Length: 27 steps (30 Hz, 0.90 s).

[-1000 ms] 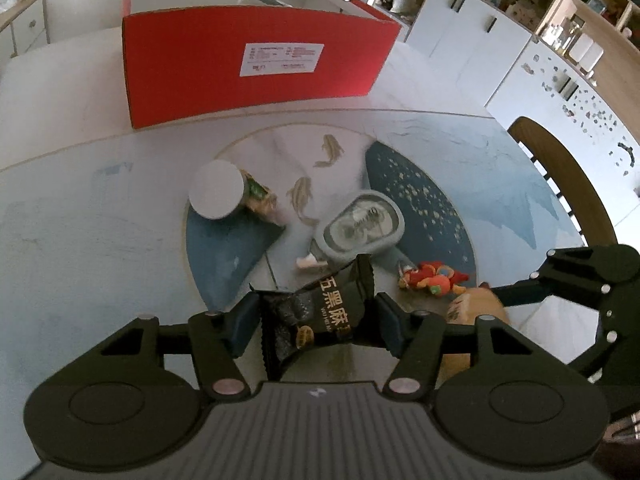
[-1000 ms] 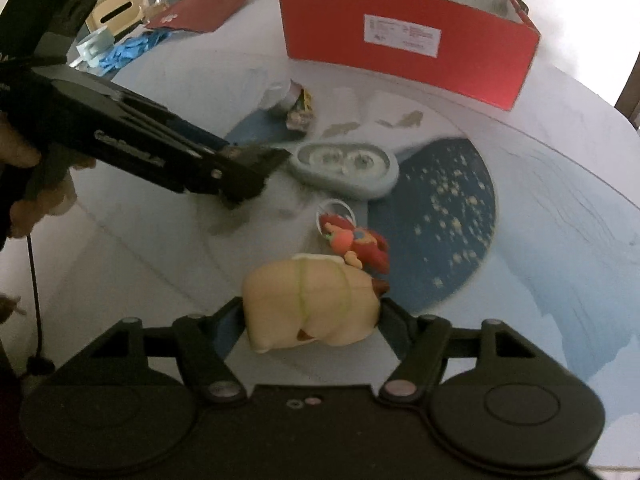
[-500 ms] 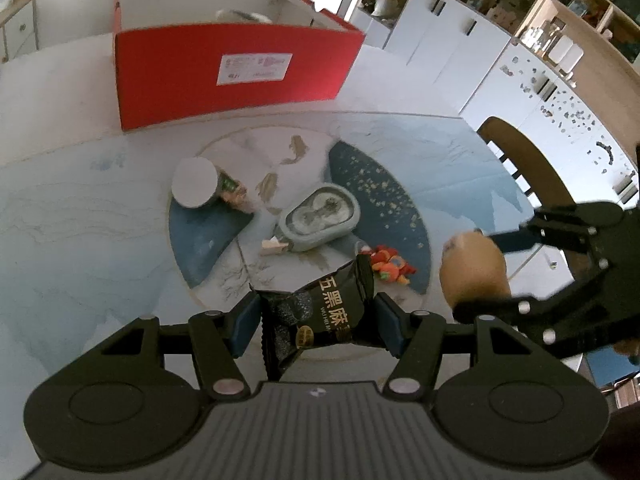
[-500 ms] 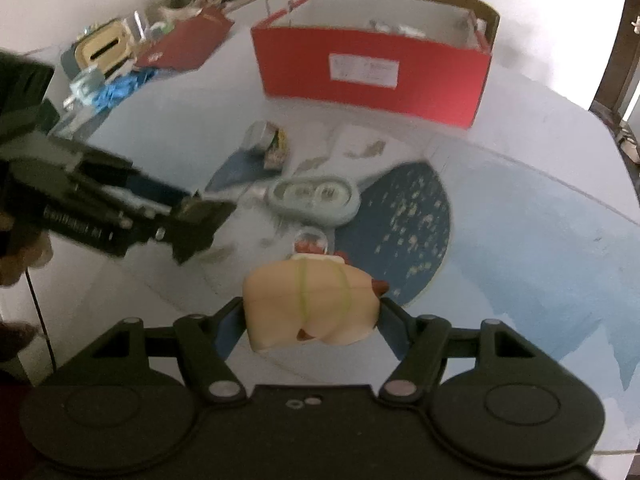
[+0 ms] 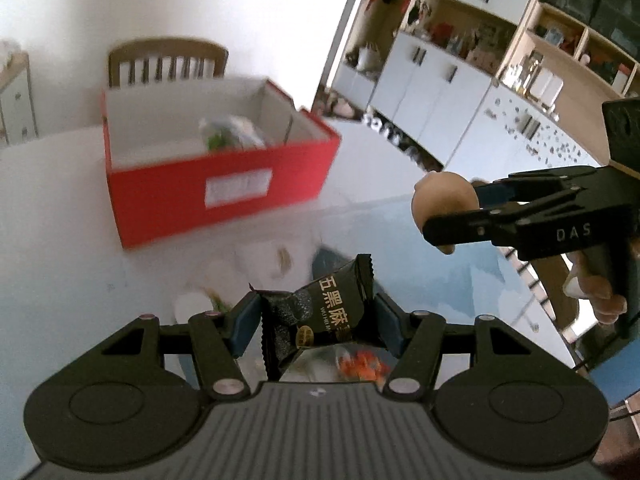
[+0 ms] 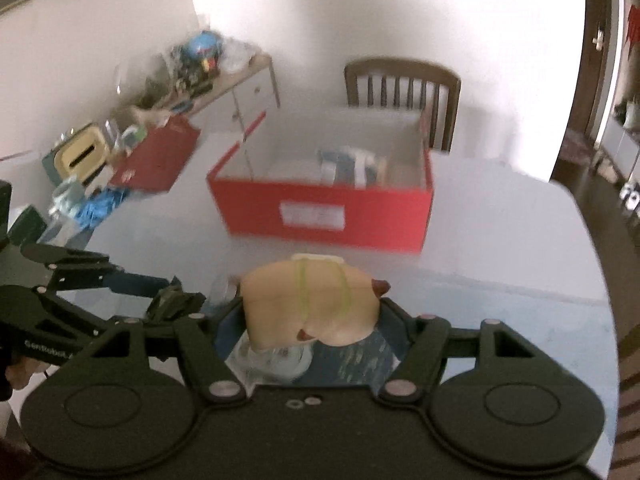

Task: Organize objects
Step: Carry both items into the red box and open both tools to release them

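My left gripper (image 5: 316,322) is shut on a black snack packet (image 5: 320,316) with gold lettering, held above the table. My right gripper (image 6: 312,312) is shut on a cream soft toy (image 6: 310,300) with green bands; the toy also shows in the left wrist view (image 5: 442,200), to the right of the packet. The open red box (image 5: 216,190) stands ahead on the table, with packets inside; it also shows in the right wrist view (image 6: 324,204). The left gripper appears low left in the right wrist view (image 6: 176,300).
A white-lidded jar (image 5: 192,304) and an orange toy (image 5: 360,364) lie on the blue patterned mat below my left gripper. A pale oval case (image 6: 276,356) lies under the right gripper. A wooden chair (image 6: 402,86) stands behind the box. White cabinets (image 5: 440,92) line the right.
Both grippers have risen well above the table with their loads and tilted up toward the red box, whose inside now shows. The mat objects have dropped low in both views.
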Tool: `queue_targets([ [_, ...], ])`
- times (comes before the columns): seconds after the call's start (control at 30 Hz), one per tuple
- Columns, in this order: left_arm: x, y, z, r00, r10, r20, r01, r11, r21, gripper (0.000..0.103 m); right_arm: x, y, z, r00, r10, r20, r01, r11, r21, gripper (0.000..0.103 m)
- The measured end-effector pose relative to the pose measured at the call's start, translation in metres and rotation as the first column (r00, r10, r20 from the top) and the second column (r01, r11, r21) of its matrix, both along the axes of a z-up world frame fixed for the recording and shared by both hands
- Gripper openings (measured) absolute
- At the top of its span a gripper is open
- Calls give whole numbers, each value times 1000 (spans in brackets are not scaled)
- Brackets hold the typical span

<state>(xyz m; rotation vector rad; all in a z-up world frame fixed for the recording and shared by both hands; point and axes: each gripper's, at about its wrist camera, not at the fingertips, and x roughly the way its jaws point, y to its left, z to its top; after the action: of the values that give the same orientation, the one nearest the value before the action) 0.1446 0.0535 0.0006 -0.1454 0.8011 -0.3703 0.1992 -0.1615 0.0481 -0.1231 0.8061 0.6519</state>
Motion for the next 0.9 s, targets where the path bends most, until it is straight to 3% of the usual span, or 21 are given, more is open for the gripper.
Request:
queue_targets([
  [0.33, 55, 19, 33, 993, 45, 112, -52, 997, 63, 61, 46, 21, 16, 995, 5, 100, -1, 999, -36, 70],
  [0.9, 189, 42, 41, 984, 124, 124, -145, 973, 182, 61, 130, 69, -3, 989, -24, 144, 38, 995, -90, 70],
])
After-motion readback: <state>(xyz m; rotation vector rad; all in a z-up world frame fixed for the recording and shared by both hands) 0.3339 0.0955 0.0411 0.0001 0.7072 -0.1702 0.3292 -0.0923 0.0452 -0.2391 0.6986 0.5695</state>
